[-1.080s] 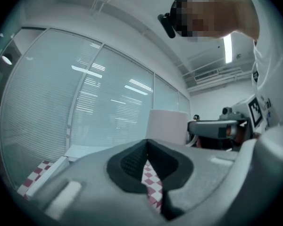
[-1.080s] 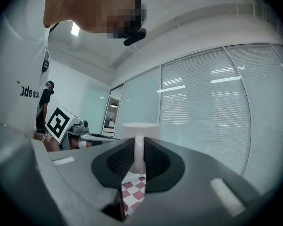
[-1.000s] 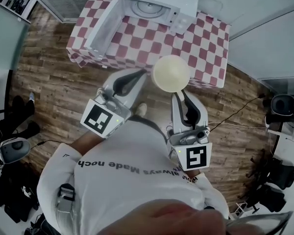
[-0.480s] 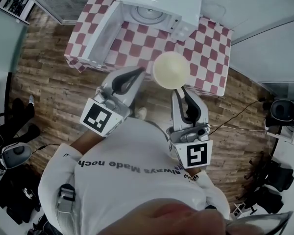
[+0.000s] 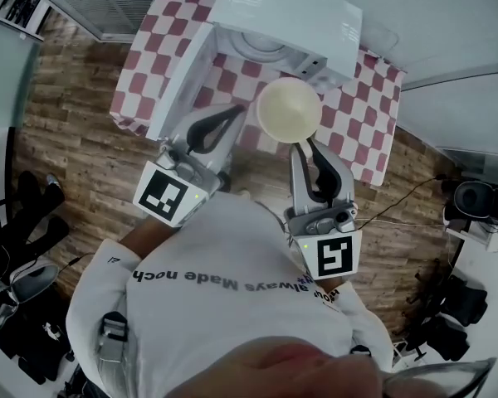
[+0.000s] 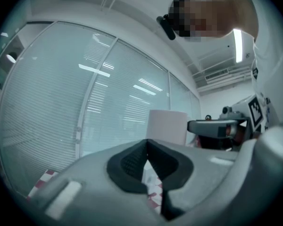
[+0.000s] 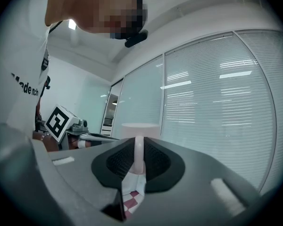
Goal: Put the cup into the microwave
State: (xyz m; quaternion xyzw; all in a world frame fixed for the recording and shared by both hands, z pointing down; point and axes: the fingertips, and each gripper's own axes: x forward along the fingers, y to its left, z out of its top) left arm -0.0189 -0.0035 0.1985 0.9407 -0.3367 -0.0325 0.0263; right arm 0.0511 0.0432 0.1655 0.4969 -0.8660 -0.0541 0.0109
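Note:
A cream cup point(image 5: 289, 110) hangs in the air over the table's near edge, just in front of the white microwave point(image 5: 286, 11). The microwave's door point(image 5: 183, 77) stands swung out to the left, and the turntable point(image 5: 261, 44) shows inside. My right gripper point(image 5: 304, 148) is shut on the cup's handle point(image 7: 138, 157), with the cup's rim point(image 7: 140, 125) above the jaws. My left gripper point(image 5: 237, 116) is shut with nothing in it, just left of the cup point(image 6: 167, 126), between the cup and the door. The right gripper point(image 6: 217, 126) also shows in the left gripper view.
The microwave stands on a table with a red-and-white chequered cloth point(image 5: 361, 98). Around it is wooden floor point(image 5: 75, 131). Bags and gear point(image 5: 17, 305) lie at the lower left, more equipment point(image 5: 473, 197) and a cable at the right. Glass walls with blinds point(image 7: 217, 102) stand behind.
Both grippers and the cup have come closer to the microwave. The cup, which hung over the floor before the table, now hangs at the table's edge near the opening.

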